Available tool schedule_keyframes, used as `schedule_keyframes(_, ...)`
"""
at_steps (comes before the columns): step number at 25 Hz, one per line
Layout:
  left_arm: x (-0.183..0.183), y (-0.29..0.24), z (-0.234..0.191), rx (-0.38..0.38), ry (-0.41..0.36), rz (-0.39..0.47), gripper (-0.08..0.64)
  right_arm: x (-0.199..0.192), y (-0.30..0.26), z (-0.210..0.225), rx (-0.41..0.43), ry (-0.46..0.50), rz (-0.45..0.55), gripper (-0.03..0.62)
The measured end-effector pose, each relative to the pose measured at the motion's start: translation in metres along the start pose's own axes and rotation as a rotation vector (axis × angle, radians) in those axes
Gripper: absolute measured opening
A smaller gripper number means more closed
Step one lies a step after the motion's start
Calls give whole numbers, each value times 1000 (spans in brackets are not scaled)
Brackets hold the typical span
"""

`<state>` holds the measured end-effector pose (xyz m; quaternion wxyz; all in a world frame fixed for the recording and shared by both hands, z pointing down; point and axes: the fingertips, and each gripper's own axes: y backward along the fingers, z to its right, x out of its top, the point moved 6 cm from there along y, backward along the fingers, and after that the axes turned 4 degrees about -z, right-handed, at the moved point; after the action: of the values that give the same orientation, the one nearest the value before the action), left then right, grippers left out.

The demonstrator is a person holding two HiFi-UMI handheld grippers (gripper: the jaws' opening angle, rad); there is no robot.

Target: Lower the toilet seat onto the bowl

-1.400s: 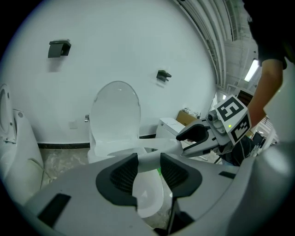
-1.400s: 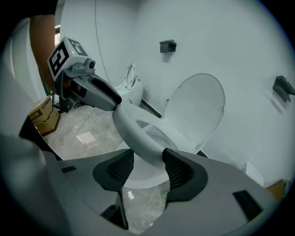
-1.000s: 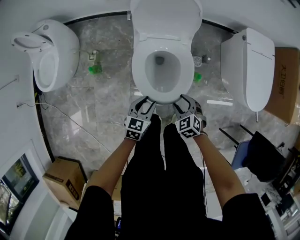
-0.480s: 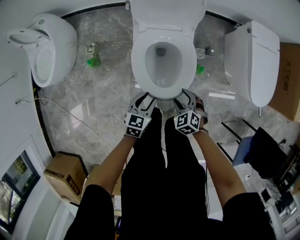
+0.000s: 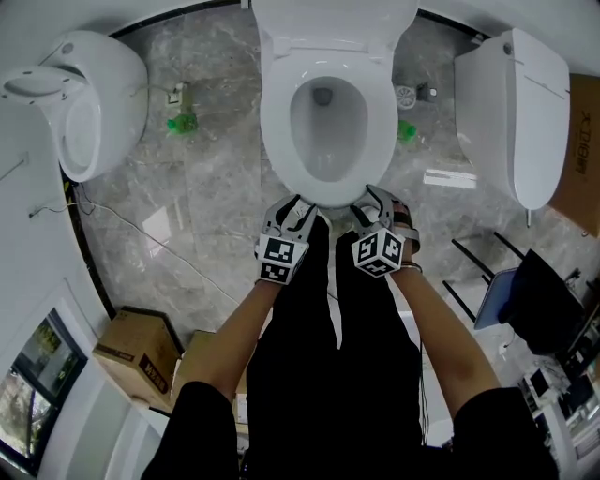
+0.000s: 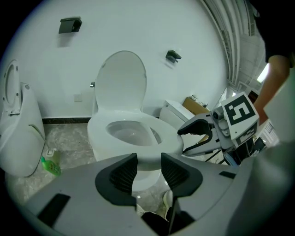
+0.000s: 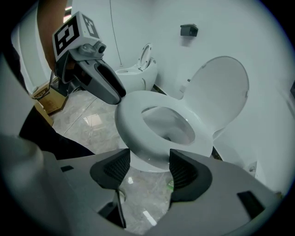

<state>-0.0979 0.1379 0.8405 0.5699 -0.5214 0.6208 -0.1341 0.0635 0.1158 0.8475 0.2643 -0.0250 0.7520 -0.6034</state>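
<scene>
The white toilet seat (image 5: 274, 122) lies flat on the bowl, and the lid (image 5: 333, 23) stands up against the wall behind it. My left gripper (image 5: 292, 208) hovers just off the front rim, left of centre. Its jaws are opening and hold nothing. My right gripper (image 5: 375, 199) is by the front rim, right of centre, open and empty. In the left gripper view the seat (image 6: 166, 138) lies beyond the open jaws (image 6: 146, 170), with the right gripper (image 6: 198, 138) beside the rim. In the right gripper view the seat (image 7: 133, 124) sits just past the open jaws (image 7: 150, 168).
A second toilet (image 5: 89, 103) with its seat raised stands at the left, and a closed one (image 5: 525, 112) at the right. Green bottles (image 5: 180, 122) (image 5: 407, 131) sit on the marble floor either side of the bowl. Cardboard boxes (image 5: 136, 352) lie at lower left.
The seat lies flat in all frames. Both grippers stay at the front rim while the head view drifts slightly, so the toilet sits a little lower in the picture.
</scene>
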Motion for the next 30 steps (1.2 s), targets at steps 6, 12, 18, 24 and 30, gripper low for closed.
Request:
schedule_keyframes(6, -25, -21, -5, -33, -50, -65, 170, -16, -24, -9, 27, 16, -17, 259)
schedule_keyframes(12, -51, -41, -11, -44, -75, -99, 170, -29, -51, -21, 45, 37, -40, 259)
schedule_keyframes(18, -73, -64, -15, -62, -101, -135, 176, -43, -77, -27, 35, 41, -47, 259)
schedule_keyframes(24, -91, -85, -22, -78, -123, -172, 176, -55, -102, -31, 59, 39, -70, 259)
schedule_keyframes(30, -111, -106, -27, -46, -91, -174, 176, -63, -124, -37, 60, -2, -88, 259)
